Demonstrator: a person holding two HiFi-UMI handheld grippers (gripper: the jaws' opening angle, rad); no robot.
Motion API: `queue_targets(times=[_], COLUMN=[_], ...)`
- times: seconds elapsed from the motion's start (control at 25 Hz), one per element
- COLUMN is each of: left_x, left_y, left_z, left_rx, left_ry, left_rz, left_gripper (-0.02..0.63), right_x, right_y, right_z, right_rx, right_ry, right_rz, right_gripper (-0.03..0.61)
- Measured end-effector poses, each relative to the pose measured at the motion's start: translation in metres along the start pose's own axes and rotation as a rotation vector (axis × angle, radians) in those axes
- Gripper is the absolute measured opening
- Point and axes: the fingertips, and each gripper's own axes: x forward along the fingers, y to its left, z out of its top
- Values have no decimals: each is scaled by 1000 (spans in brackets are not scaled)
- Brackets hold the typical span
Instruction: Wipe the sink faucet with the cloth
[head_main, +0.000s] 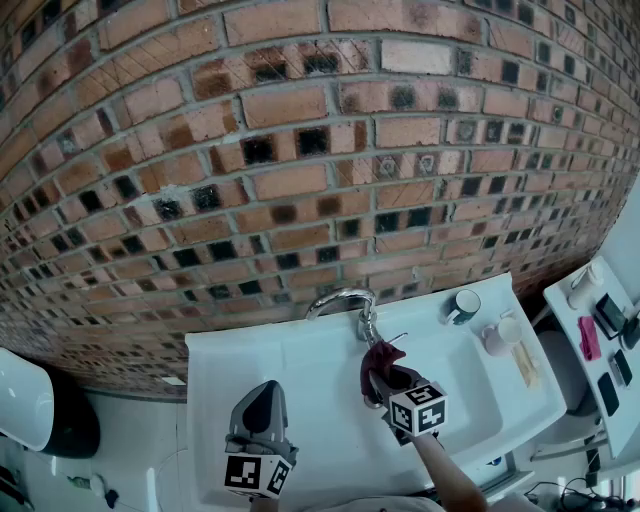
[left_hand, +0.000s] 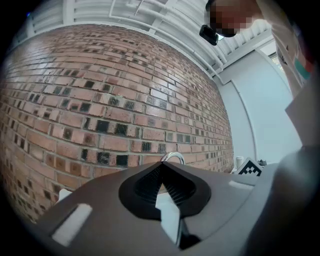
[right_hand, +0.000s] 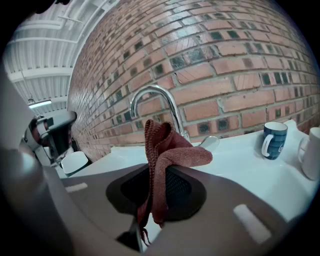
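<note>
Brick wall, white sink, red cloth pinched in right gripper near faucet, left gripper closed, empty.

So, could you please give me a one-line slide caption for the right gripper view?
Right hand-held gripper clamps a reddish-brown cloth in front of the curved chrome faucet.
</note>
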Motion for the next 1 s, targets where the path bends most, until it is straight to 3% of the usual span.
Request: queue_targets(times=[0.2,0.44,1.0], left_x=[9,14,17], left_y=[8,16,10], left_z=[-7,-12,-16], left_rx=[-7,-18,-30], left_ry=[18,31,33], left_rz=[14,29,9], left_gripper=[5,5,5], right_x=[28,22,-28], right_y=[-24,-36,-96], right_z=[-2,9,39], right_rx=[9,5,5], right_ry=[29,1,-78], right_rz=[-18,-28,-193], right_gripper=[51,51,52])
